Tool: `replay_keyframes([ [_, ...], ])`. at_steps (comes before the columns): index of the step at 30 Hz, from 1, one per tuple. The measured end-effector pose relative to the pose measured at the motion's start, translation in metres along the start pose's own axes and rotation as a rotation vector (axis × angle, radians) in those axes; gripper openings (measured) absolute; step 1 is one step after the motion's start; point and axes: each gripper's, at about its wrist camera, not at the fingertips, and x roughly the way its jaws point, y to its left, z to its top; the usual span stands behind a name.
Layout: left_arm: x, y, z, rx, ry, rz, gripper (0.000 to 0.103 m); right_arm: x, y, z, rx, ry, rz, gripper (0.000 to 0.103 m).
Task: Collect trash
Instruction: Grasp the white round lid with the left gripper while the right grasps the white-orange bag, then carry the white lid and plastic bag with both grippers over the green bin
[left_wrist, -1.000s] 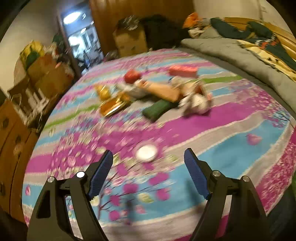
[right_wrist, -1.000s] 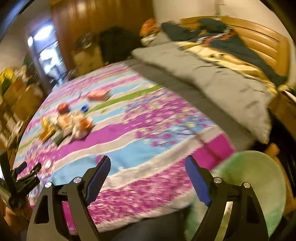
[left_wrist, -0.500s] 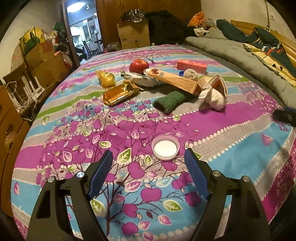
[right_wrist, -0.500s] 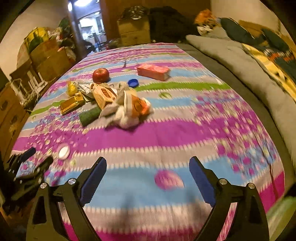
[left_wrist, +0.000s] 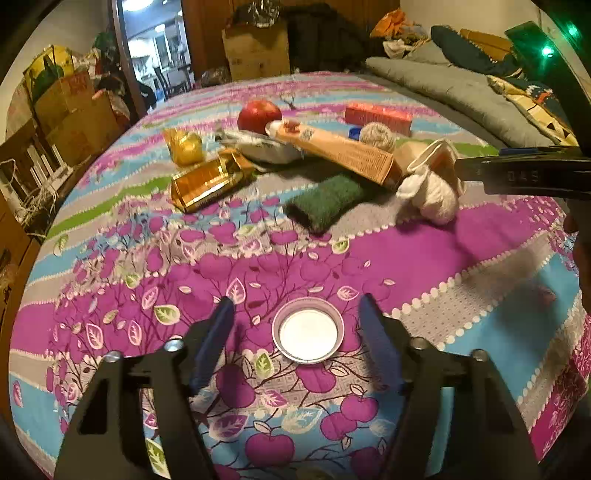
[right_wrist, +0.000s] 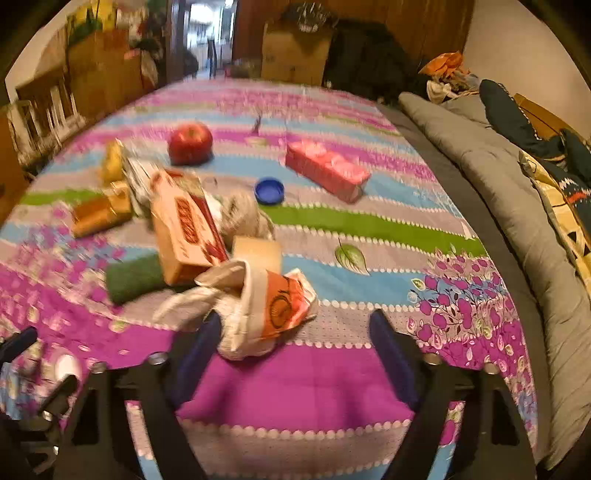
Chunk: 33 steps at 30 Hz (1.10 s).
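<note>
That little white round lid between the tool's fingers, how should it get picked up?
Grip the lid across its raised rim, coming from above. It lies flat and open side up on the bedspread, so only the thin rim offers an edge. The left tool, jaws just closing, already straddles it without touching.

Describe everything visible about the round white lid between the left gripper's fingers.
The lid is a small, shallow round cap lying flat with its hollow side up: a plain white inner disc inside a pale raised rim, plastic by the look. It rests on the flowered bedspread, apart from the trash pile. The left gripper straddles it, jaws just closing, pads not touching.
</note>
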Motion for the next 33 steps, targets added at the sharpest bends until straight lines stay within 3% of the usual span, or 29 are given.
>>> replay_keyframes([
  [3, 0.007, 0.002, -0.001, -0.009, 0.026, -0.005, 0.047, 0.016, -0.001, 0.005, 0.002, 0.034, 0.008, 0.062],
  [5, 0.012, 0.003, -0.002, -0.014, 0.049, -0.013, 0.039, 0.022, 0.0, 0.004, 0.007, 0.05, 0.026, 0.045],
  [7, 0.014, 0.004, -0.003, -0.021, 0.052, -0.025, 0.039, 0.026, -0.003, 0.002, 0.04, 0.063, 0.072, 0.013],
  [14, 0.011, 0.014, -0.005, -0.077, 0.054, -0.033, 0.038, 0.001, -0.013, -0.007, 0.092, -0.014, 0.117, 0.008],
  [19, 0.005, 0.023, -0.007, -0.116, 0.065, -0.032, 0.038, -0.042, -0.025, -0.015, 0.16, -0.097, 0.117, 0.007],
  [23, 0.0, 0.024, -0.012, -0.091, 0.065, -0.002, 0.038, -0.074, -0.026, -0.024, 0.196, -0.148, 0.137, 0.006],
  [33, -0.017, 0.029, -0.016, -0.106, 0.058, 0.037, 0.038, -0.132, -0.012, -0.056, 0.186, -0.191, 0.204, 0.005],
])
